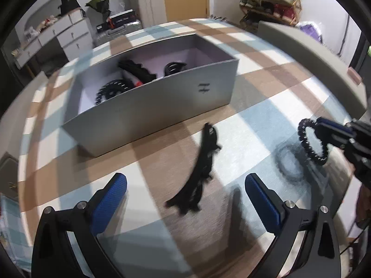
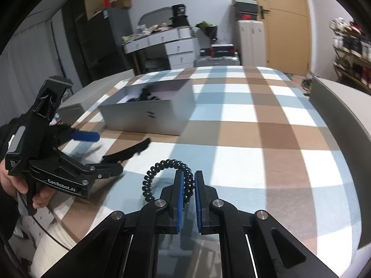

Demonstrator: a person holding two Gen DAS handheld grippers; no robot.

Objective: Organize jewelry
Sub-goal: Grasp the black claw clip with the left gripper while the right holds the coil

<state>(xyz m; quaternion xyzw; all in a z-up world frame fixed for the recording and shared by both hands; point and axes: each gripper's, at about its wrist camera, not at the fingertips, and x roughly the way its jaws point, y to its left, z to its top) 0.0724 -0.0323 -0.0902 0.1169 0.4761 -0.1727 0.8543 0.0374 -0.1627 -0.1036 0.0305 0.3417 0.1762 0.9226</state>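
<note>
Right wrist view: my right gripper (image 2: 187, 185) fingers clamp a black coil bracelet (image 2: 169, 176).
Left gripper (image 1: 185, 199) fingers wide, empty, over black hair claw (image 1: 199, 169) on checked tabletop (image 1: 255, 88); grey box (image 1: 148, 102) beyond.

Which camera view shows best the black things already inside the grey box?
The left wrist view: it looks down into the grey box, showing its black things. The right wrist view sees the box low and far, contents barely visible.
</note>
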